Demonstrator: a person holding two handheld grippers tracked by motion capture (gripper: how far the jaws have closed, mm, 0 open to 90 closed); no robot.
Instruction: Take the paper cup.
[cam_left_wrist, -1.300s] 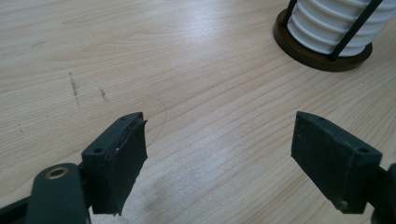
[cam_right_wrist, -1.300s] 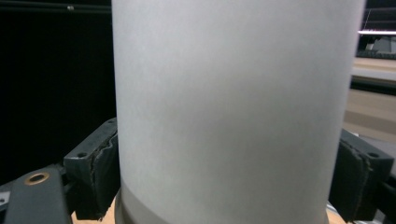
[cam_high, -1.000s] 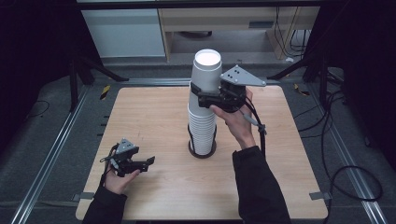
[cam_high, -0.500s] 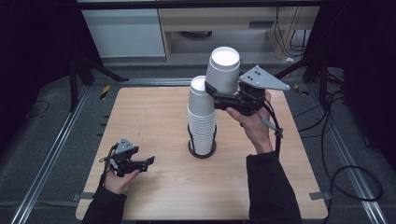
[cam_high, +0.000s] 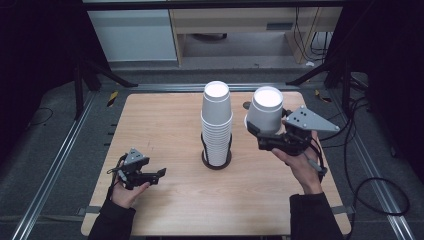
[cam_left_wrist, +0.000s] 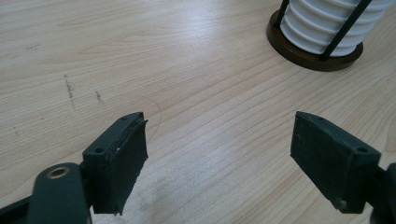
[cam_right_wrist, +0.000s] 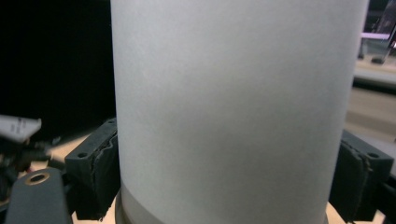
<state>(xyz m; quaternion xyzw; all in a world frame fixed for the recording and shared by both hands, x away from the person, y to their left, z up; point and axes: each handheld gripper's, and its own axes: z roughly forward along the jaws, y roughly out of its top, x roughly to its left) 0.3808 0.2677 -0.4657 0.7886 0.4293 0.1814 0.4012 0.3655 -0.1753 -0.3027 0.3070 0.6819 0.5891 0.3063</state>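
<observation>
The wooden table (cam_high: 180, 125) sits on a dark floor with metal rails (cam_high: 50, 165) down both sides and loose cables (cam_high: 370, 185) off to the right. A pale cabinet (cam_high: 135, 30) and an open shelf unit (cam_high: 235, 27) stand past the far edge.

Mid-table there's a stack of white paper cups (cam_high: 216, 125), upside down in a black wire holder on a round dark base (cam_left_wrist: 314, 55). The stack's top is cut off in the left gripper view.

The right gripper (cam_high: 264, 134) pinches a single white paper cup (cam_high: 265, 112) just right of the stack, held up off the table. In the right gripper view the cup's wall blocks nearly everything behind it.

The left gripper (cam_high: 159, 173) rests low near the front-left, its jaws spread with only bare wood between them, having just closed in a touch.
</observation>
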